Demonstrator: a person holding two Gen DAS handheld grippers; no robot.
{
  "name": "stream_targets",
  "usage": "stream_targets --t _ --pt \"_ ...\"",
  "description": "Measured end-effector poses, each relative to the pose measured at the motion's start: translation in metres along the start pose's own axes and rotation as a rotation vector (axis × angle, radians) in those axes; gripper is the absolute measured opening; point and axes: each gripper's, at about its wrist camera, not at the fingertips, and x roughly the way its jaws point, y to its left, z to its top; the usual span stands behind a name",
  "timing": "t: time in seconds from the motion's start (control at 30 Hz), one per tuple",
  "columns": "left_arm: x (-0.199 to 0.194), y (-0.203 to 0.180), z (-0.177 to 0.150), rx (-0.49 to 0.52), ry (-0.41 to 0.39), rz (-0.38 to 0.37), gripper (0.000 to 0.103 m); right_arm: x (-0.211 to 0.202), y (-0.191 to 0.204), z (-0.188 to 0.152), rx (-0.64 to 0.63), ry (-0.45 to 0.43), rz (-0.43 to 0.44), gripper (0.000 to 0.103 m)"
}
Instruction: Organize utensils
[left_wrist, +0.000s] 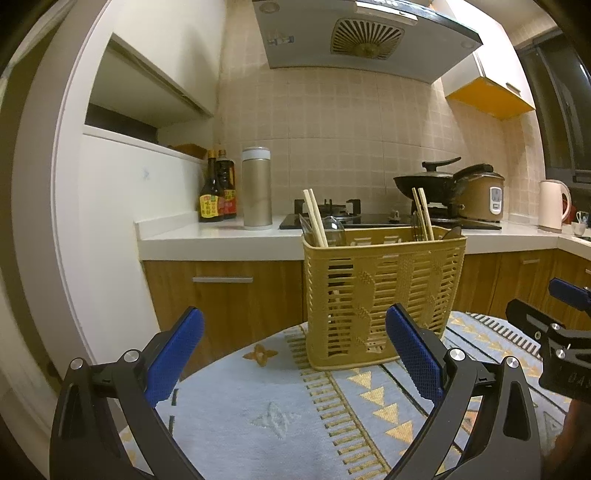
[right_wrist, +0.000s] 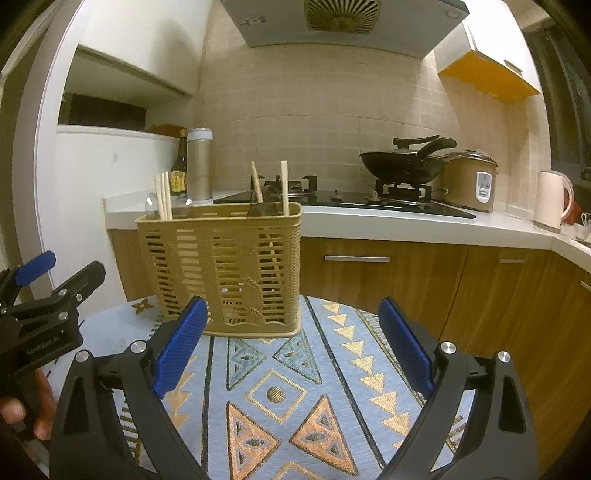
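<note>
- Upright on a patterned tablecloth, a yellow slotted utensil basket stands with its long side facing both cameras.
- Inside, two pairs of wooden chopsticks rise almost vertical, one pair at each end, tips leaning slightly; clear plastic utensils and a dark utensil poke above the rim.
- Near the basket, the left gripper hovers over the cloth, blue pads spread wide, nothing between them.
- Beside it, the right gripper hangs equally wide and empty, the basket just beyond its left pad.
- Behind, a countertop carries sauce bottles, a wok and a rice cooker.
</note>
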Motion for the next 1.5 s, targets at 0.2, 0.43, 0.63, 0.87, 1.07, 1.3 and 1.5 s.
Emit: stream_targets --t 0.2,0.43,0.63,0.87,1.07,1.3,1.5 --pt "0.0 0.003 0.002 -0.017 -0.002 -0.002 0.095 0.002 0.0 0.0 0.008 0.007 -0.003 0.09" --pt "-0.002 0.005 0.003 -0.025 -0.009 0.013 0.095 0.001 -0.002 0.0 0.015 0.008 -0.006 0.09" --pt "-0.001 0.004 0.002 -0.02 -0.004 0.011 0.095 0.001 -0.001 0.0 0.009 0.006 -0.008 0.093" --pt "0.0 0.003 0.001 -0.02 0.008 0.009 0.095 0.001 -0.003 0.001 0.016 0.008 -0.008 0.093" --pt "0.004 0.002 0.001 -0.011 0.022 0.031 0.095 0.002 -0.003 0.0 0.013 0.008 -0.008 0.093" --pt "0.005 0.005 0.001 -0.024 0.032 0.029 0.095 0.002 0.0 -0.001 0.003 0.01 -0.009 0.094" --pt "0.008 0.006 0.0 -0.029 0.049 0.034 0.095 0.002 0.0 0.0 0.006 0.01 -0.008 0.094"
